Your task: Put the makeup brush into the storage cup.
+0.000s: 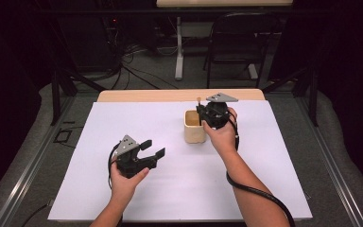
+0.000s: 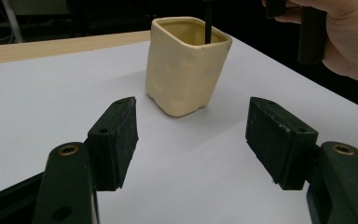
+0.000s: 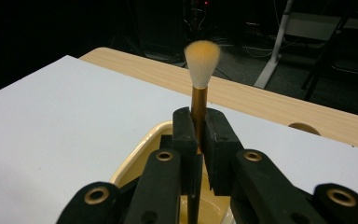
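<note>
Nearest the lens in the high view, low and left of centre, a hand holds the left claw [image 1: 153,148] just above the white sheet of the worktop [image 1: 137,118], its two black jaws spread wide with nothing between them and aimed toward the right of the frame. From the left claw's own view those jaws rise from the bottom corners, well apart, and frame a cream square cup [image 2: 186,65] that stands upright on the sheet at upper centre; a thin dark handle dips into the cup's mouth near its far right corner. Up in the centre right of the high view the right claw [image 1: 201,112] sits in the other hand directly over that cup [image 1: 194,126], a grey three-cornered plate on top and a black cable trailing down the forearm to the lower right edge. Seen along the right claw [image 3: 198,133] itself, the jaws are pressed together on a makeup brush [image 3: 199,88], clamped at its gold collar. Its brush stands upright, pale orange-tipped bristles at top centre, dark handle running down into the cup's open mouth. Beyond the sheet, a strip of bare wood edges the worktop.
</note>
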